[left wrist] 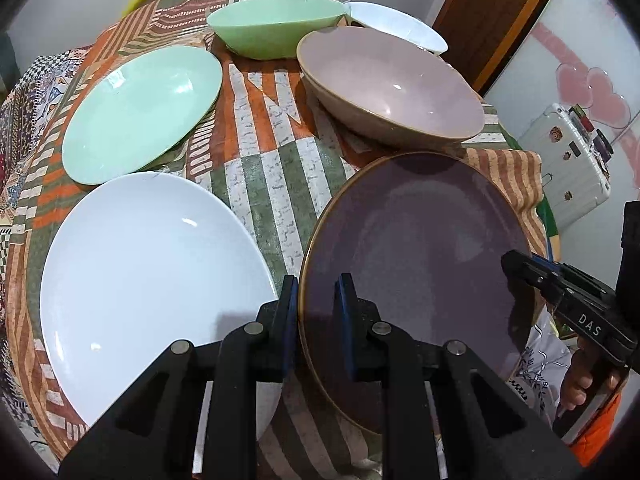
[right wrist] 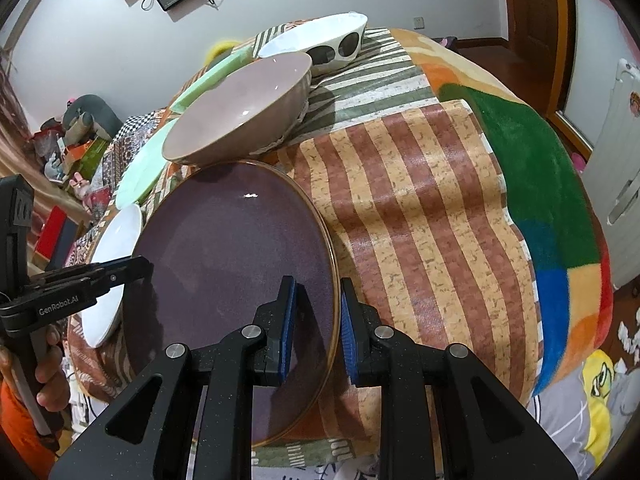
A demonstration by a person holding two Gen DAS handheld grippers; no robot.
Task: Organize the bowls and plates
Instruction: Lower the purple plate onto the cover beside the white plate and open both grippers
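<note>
Gripping the purple plate (left wrist: 416,264) by opposite rims, your left tool (left wrist: 318,312) and right tool (right wrist: 318,320) pinch thinly; uneven lowering could slide it onto the white plate (left wrist: 152,272).

— What carries the dishes?
— A table under a striped patchwork cloth (left wrist: 264,152).
— What lies on it?
— Upper left, a green plate (left wrist: 140,112); lower left, a white plate (left wrist: 152,280); top centre, a green bowl (left wrist: 272,28), pink bowl (left wrist: 388,84) and white bowl (left wrist: 396,28).
</note>
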